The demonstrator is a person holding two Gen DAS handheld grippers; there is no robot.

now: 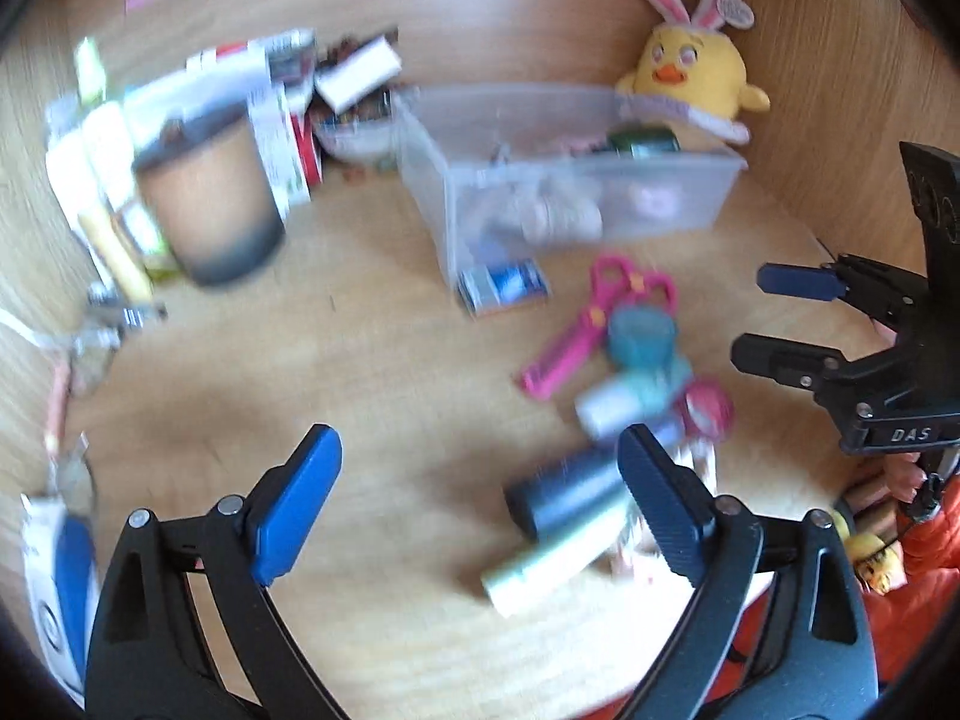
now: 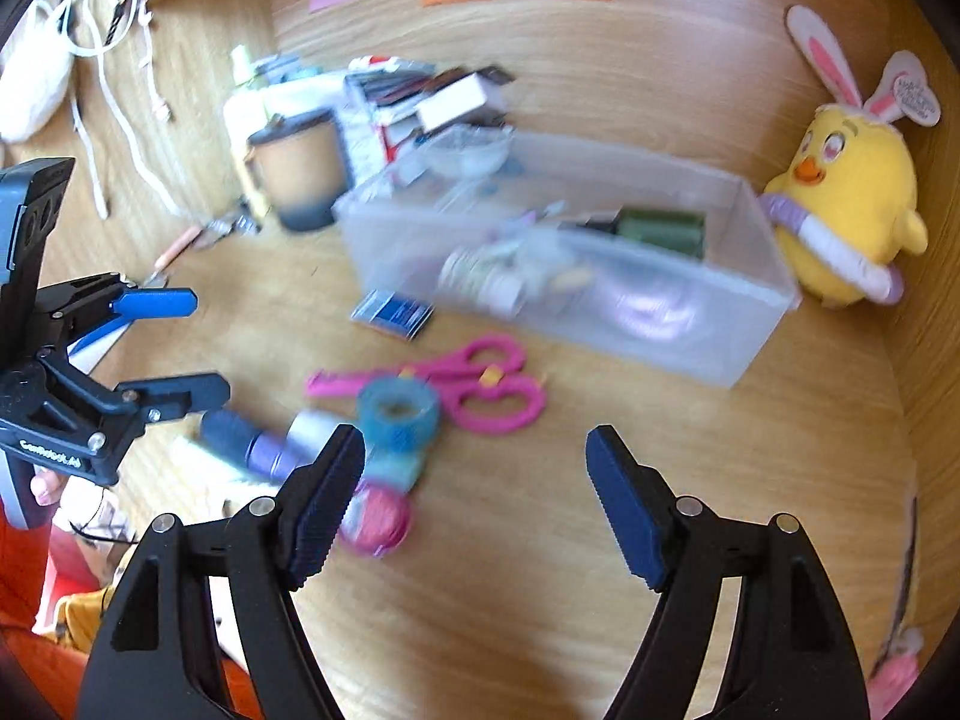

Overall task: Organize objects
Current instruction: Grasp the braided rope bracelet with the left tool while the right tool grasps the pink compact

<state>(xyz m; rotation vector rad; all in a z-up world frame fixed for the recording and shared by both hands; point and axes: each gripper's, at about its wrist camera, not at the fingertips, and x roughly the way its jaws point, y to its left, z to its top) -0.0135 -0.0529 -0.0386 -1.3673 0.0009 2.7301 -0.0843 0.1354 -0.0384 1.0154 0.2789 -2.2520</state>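
A heap of small items lies on the wooden desk: pink scissors (image 1: 600, 318) (image 2: 480, 390), a teal tape roll (image 1: 642, 336) (image 2: 399, 411), a pink round thing (image 1: 708, 408) (image 2: 375, 519), a dark blue cylinder (image 1: 564, 498) (image 2: 240, 438) and a pale green tube (image 1: 540, 570). My left gripper (image 1: 480, 510) (image 2: 210, 345) is open and empty, its right pad just over the cylinder. My right gripper (image 2: 474, 504) (image 1: 747, 318) is open too, with bare desk between its fingers and the pink round thing behind its left finger. Behind the heap stands a clear plastic bin (image 1: 510, 90) (image 2: 738, 330) holding several items.
A blue card pack (image 1: 504, 288) (image 2: 393, 312) lies by the bin's near corner. A yellow chick plush (image 1: 690, 72) (image 2: 846, 204) sits at the back right. A tan cup (image 1: 210, 198) (image 2: 297, 174) and stacked boxes and papers crowd the back left. Wooden walls close in the desk.
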